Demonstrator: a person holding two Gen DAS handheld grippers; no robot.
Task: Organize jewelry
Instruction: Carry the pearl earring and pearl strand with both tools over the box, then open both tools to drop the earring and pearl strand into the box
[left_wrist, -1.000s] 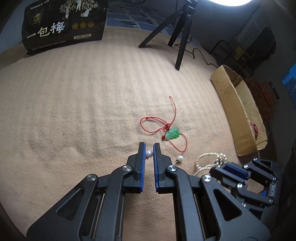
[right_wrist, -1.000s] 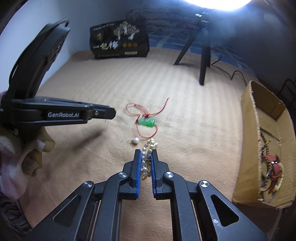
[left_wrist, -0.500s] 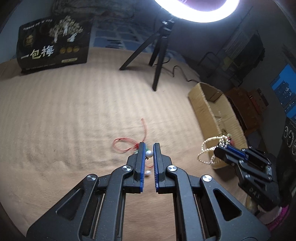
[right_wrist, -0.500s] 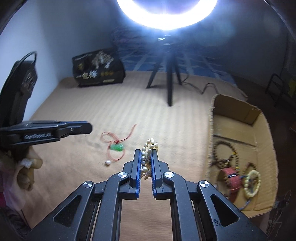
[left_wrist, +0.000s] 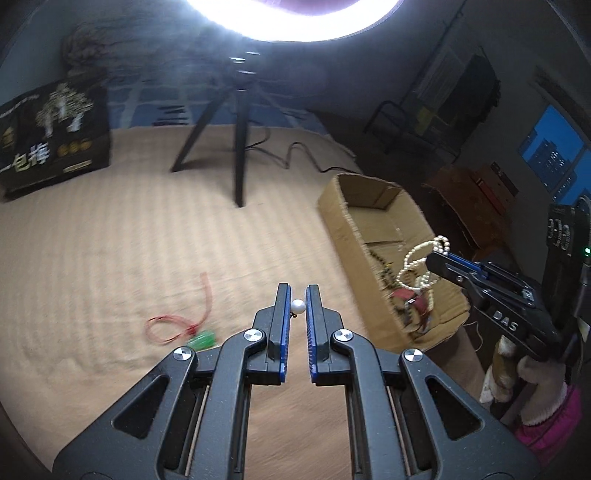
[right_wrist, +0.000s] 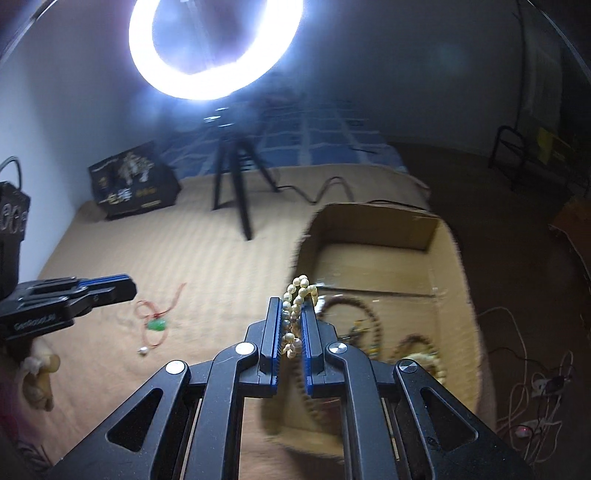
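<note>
Gripper in my left hand (left_wrist: 298, 299) is closed down on a small white pearl (left_wrist: 297, 306), pinched between the blue pads near their tips, with a dark bit of fitting just showing under it. My right gripper (right_wrist: 291, 321) is likewise clamped tight, this one on a bunched strand of cream pearl beads (right_wrist: 297, 295); a loop of the strand sticks up above the fingertips and more beads hang down between the pads. In the left view I can see that right gripper off to the side with the strand looped at its tip, in front of the cardboard box (left_wrist: 340, 225). From my right view the box (right_wrist: 454, 295) lies just ahead and below, open at the top, with several bracelets (right_wrist: 421, 350) of brown and pale beads lying on its floor; the picture is blurred there, so I cannot tell them apart well. Back on the tan ribbed mat (left_wrist: 110, 240) lies a red cord with a green pendant (left_wrist: 201, 339), well apart from the box, and a second single white pearl (right_wrist: 143, 351) rests on the mat just beside that cord. At the far end of the mat stand a black tripod (right_wrist: 236, 177) under a bright ring light (right_wrist: 218, 48) and a black printed carton (left_wrist: 48, 140).
</note>
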